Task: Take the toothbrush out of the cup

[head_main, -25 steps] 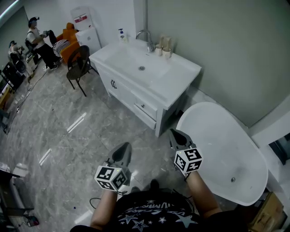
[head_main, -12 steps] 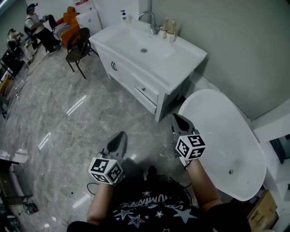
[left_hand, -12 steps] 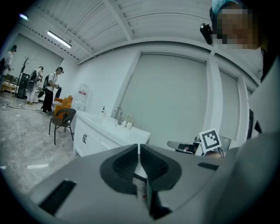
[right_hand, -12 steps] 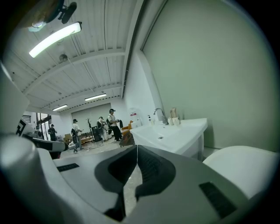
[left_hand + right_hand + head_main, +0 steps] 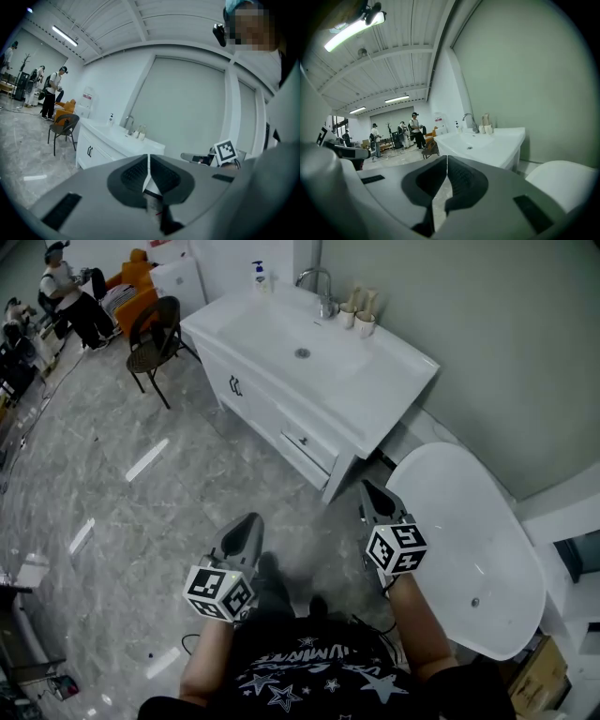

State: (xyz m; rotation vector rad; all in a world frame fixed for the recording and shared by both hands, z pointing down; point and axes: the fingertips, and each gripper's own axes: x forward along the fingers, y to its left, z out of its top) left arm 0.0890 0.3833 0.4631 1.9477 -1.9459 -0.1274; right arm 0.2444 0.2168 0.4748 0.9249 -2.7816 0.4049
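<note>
low over the marble floor (image 5: 141, 493), the left gripper (image 5: 248, 523) is hovering with jaws pressed together on nothing, the toothbrush (image 5: 372, 302) is standing in its cup (image 5: 365, 325) by the vanity tap (image 5: 319, 282), and the right gripper (image 5: 368, 493) is hanging equally closed, empty.

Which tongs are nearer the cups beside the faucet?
Right. The right tongs hover by the near corner of the vanity, beside the bathtub; the left tongs hang farther out over the floor. Neither is close to the cups.
</note>
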